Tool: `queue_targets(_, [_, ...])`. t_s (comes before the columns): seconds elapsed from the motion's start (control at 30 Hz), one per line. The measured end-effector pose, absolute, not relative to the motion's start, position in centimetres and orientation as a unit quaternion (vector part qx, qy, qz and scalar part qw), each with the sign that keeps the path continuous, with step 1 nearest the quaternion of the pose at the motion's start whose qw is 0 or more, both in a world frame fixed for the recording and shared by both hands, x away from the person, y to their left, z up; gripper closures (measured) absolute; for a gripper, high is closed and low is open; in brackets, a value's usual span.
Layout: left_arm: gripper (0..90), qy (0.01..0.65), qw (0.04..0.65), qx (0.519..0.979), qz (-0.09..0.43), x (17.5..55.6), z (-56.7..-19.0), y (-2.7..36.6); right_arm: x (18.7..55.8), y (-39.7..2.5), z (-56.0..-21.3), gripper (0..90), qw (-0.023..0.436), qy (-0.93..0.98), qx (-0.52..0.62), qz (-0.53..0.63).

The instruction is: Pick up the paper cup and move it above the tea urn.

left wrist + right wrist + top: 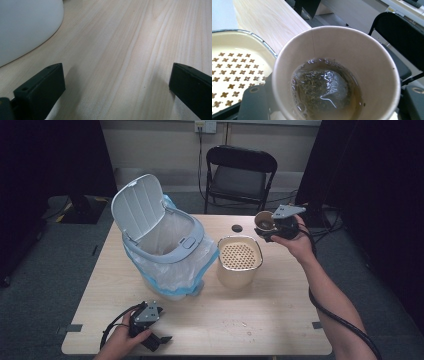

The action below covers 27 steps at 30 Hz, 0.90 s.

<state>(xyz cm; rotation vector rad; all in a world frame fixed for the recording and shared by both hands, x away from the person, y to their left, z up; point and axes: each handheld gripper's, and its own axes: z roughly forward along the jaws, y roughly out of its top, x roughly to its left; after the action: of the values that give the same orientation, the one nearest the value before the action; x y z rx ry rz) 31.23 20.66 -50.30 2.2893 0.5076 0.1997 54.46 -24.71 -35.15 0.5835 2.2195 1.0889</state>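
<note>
Paper cup [352, 57] holds wet teabag [324, 88]

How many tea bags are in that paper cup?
1: a single tea bag lies soaking in the paper cup, held by the right tongs. Another beneath it couldn't be seen.

A teabag [322, 90] lies in the cup [264, 221], behind-right of the strainer tub [239, 261].

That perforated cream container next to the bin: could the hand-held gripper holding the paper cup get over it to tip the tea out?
Probably yes. The right hand-held gripper holds the paper cup just beyond the cream container's far right corner, and its perforated top lies open, with nothing between them. The open bin stands off to the left.
</note>
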Motion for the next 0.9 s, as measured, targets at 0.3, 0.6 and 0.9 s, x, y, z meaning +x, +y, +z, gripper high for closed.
queue_targets(0.3, [0.0,0.201,0.386,0.897,0.078,31.2,-50.3,20.6,53.1,-23.5,-34.2,27.7,0.342,0.847,0.170,0.370])
queue_targets(0.6, [0.0,0.202,0.386,0.897,0.077,31.2,-50.3,20.6,51.7,-21.9,-33.7,28.2,0.384,0.859,0.124,0.314])
queue_targets(0.9, [0.0,0.202,0.386,0.897,0.078,31.2,-50.3,20.6,49.9,-20.0,-33.1,28.7,0.487,0.846,0.020,0.214])
